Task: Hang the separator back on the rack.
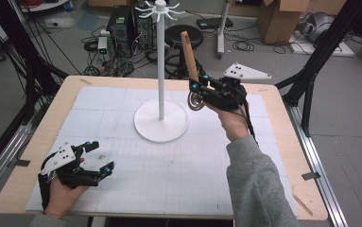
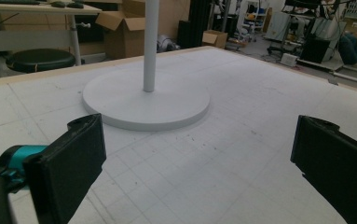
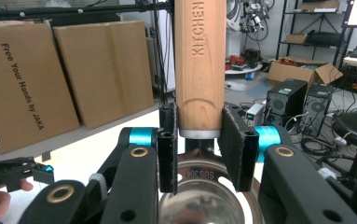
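My right gripper (image 1: 199,83) is raised over the table's back right, just right of the white stand's pole (image 1: 161,61). It is shut on a kitchen utensil with a wooden handle (image 1: 188,53) that points up and a round steel head (image 1: 196,101) that hangs below the jaws. In the right gripper view the pads (image 3: 167,149) press on the handle's lower end (image 3: 199,70), above the steel head (image 3: 204,205). The stand has a round white base (image 1: 161,124) and a crown of hooks (image 1: 160,9). My left gripper (image 1: 98,157) rests open at the front left with nothing between its jaws (image 2: 199,168).
A white gridded mat (image 1: 169,179) covers the wooden table (image 1: 282,142). Behind the table are a black stool (image 1: 183,35), computer cases (image 1: 122,23), cables and cardboard boxes (image 1: 278,19). Black frame posts (image 1: 320,52) stand at both sides. The stand's base (image 2: 146,100) lies ahead of the left gripper.
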The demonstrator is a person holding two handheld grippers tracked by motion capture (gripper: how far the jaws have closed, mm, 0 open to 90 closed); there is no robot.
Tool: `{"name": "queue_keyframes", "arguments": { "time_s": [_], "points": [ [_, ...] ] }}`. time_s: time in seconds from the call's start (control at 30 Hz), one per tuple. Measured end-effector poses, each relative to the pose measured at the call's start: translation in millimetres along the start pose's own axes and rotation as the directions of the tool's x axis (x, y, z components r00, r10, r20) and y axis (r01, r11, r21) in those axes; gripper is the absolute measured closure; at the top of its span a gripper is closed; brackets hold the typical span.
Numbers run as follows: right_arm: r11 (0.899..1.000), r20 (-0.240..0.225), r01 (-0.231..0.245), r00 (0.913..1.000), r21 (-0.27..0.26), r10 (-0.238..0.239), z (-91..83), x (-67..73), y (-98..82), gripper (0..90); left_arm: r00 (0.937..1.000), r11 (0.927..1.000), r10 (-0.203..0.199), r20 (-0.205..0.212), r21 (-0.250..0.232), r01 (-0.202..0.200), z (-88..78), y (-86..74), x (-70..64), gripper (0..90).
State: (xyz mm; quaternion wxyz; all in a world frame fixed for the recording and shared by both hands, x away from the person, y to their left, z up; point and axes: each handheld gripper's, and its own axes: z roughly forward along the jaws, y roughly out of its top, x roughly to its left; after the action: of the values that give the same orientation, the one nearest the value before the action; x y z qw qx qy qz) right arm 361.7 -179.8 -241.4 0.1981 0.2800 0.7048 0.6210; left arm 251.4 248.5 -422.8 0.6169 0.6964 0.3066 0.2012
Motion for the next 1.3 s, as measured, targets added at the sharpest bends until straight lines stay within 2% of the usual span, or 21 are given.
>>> {"name": "queue_keyframes", "arguments": {
  "time_s": [0.53,0.8,1.3],
  "points": [
    [1.000,0.012,-0.005,0.9999,-0.018,0.005,6.7,-5.7,13.7,70.0,0.9999,0.9999,-0.011,0.001,0.007,0.011,-1.1,-0.6,1.0,3.7],
    [1.000,0.013,0.005,0.9999,-0.029,-0.004,10.9,-1.8,24.5,70.0,0.9999,0.9999,-0.011,0.002,0.006,0.011,-1.7,-0.6,0.4,3.7],
    [1.000,0.023,0.016,0.9996,-0.011,-0.016,20.8,0.1,33.2,70.0,0.9996,0.9996,-0.028,-0.002,-0.003,0.028,-5.5,-0.6,2.4,3.7]
  ]
}}
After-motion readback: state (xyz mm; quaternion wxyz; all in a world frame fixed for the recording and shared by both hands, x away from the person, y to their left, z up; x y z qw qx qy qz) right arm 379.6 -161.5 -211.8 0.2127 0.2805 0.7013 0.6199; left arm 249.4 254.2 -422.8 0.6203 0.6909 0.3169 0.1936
